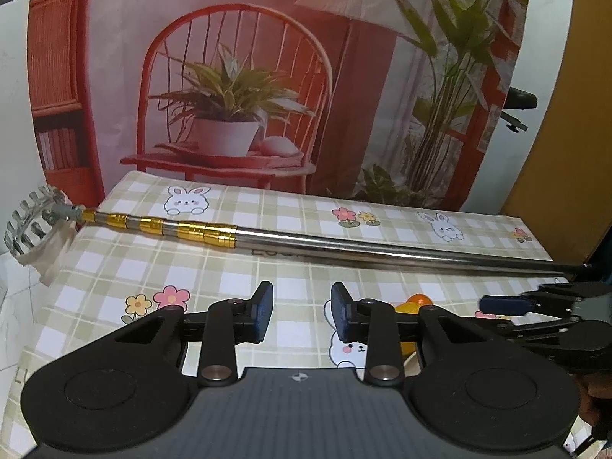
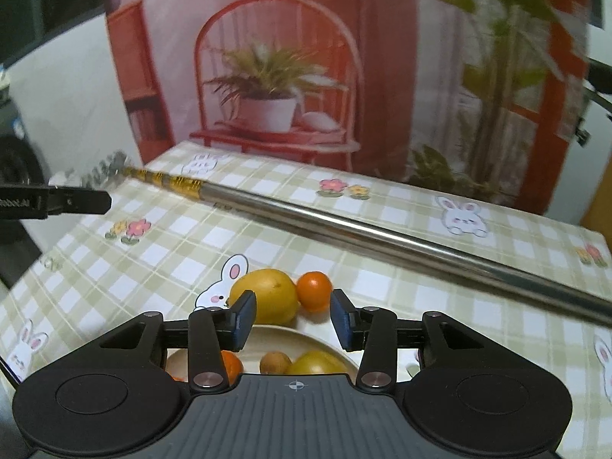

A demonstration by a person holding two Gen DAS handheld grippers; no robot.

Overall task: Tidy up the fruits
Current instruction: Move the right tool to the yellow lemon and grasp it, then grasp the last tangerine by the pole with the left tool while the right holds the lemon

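Note:
In the right wrist view a yellow mango [image 2: 266,296] and a small orange [image 2: 314,290] lie on the checked tablecloth just beyond a cream plate [image 2: 290,334]. The plate holds another orange [image 2: 231,365], a small brown fruit [image 2: 274,362] and a yellow-green fruit [image 2: 315,363]. My right gripper [image 2: 292,317] is open and empty, above the plate's far rim, with the mango by its left finger. My left gripper [image 1: 302,313] is open and empty over bare cloth; the mango and orange [image 1: 415,304] peek out behind its right finger. The right gripper shows at the right edge [image 1: 508,304].
A long telescopic metal pole [image 1: 344,246] with gold bands and a pronged picker head [image 1: 30,222] lies across the table behind the fruit; it also shows in the right wrist view [image 2: 344,225]. A printed backdrop stands at the table's far edge. The left table edge drops off close by.

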